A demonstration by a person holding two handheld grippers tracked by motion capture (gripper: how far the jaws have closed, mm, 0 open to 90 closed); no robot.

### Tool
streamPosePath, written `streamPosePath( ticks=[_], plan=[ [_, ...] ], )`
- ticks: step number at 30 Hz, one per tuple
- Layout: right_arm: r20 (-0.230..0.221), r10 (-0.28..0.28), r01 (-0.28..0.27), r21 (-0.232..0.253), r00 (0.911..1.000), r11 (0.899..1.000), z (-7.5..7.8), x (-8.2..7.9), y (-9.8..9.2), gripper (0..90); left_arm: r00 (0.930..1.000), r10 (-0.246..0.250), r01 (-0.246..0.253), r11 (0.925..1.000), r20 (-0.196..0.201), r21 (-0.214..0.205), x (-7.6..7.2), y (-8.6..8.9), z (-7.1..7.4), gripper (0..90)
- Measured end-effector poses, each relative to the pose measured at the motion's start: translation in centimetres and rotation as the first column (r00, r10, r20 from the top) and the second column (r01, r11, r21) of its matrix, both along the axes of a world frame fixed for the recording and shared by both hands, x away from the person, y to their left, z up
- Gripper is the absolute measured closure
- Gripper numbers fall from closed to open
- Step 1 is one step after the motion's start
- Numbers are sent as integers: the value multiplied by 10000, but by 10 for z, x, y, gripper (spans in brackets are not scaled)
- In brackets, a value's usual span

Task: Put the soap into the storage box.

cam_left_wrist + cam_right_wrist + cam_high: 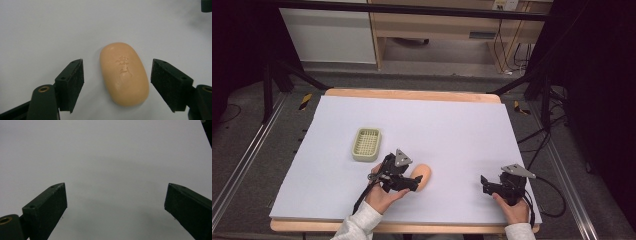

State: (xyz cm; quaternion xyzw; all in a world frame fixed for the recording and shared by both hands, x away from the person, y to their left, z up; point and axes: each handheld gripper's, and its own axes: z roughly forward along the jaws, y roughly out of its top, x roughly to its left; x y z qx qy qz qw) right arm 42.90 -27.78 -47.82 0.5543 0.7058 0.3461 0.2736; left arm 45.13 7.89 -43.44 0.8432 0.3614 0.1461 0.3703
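Observation:
An oval peach-coloured bar of soap (421,176) lies flat on the white table sheet, front centre. My left gripper (411,181) is open around it. In the left gripper view the soap (123,75) sits between the two black pads (75,82), with a gap on each side, embossed face up. A pale green slotted soap dish (366,144) stands to the left and farther back, with nothing in it. My right gripper (486,183) rests open near the front right. In its own view the right gripper (116,195) has bare sheet between its jaws.
The white sheet (437,120) covers a wooden table whose front edge (412,227) runs just below my hands. Cables (552,200) trail off the right side. Dark stands and a shelf unit lie beyond the far edge.

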Motion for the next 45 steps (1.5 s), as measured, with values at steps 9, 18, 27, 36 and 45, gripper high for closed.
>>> streamPosePath(
  ticks=[9,18,27,36,45],
  plan=[
    [6,5,-5,13,10000,10000,0,0,0,47,9997,-204,207,9996,-163,198,4,-12,-4,250],
    [-9,-2,2,29,10000,10000,0,0,0,47,9989,-367,381,9980,-280,500,6,-22,-10,244],
    [-32,-9,10,83,10000,10000,0,0,-1,47,9982,-303,344,9963,-516,793,11,-31,-18,242],
    [-18,21,-21,49,10000,10000,0,1,0,48,9976,-228,293,9946,-659,999,14,-35,-23,242],
    [-83,39,-38,79,10000,10000,-1,1,0,48,9962,-89,191,9929,-863,1177,17,-37,-29,261]
  ],
)
